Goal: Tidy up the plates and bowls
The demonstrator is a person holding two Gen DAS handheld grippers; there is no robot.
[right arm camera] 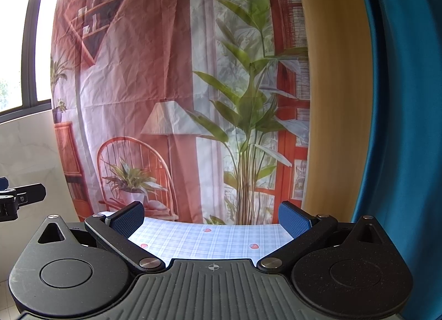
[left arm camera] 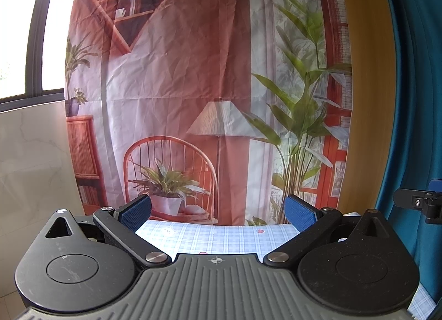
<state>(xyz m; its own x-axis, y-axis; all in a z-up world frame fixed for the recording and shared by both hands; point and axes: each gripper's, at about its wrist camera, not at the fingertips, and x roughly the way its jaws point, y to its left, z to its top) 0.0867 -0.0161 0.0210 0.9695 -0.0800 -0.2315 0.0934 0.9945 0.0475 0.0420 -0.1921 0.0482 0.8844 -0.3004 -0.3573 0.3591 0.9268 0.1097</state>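
No plates or bowls show in either view. My left gripper [left arm camera: 218, 210] is open and empty, its blue pads wide apart, held level above the far part of a table with a blue-and-white checked cloth [left arm camera: 221, 237]. My right gripper [right arm camera: 211, 217] is also open and empty above the same cloth [right arm camera: 210, 240], which has small red heart marks. Part of the right gripper shows at the right edge of the left wrist view [left arm camera: 420, 204], and part of the left gripper shows at the left edge of the right wrist view [right arm camera: 19, 198].
A printed backdrop [left arm camera: 207, 85] of a room with a chair, lamp and plants hangs behind the table. A window [left arm camera: 25, 29] is at the left, a wooden panel [left arm camera: 364, 85] and blue curtain [left arm camera: 414, 99] at the right.
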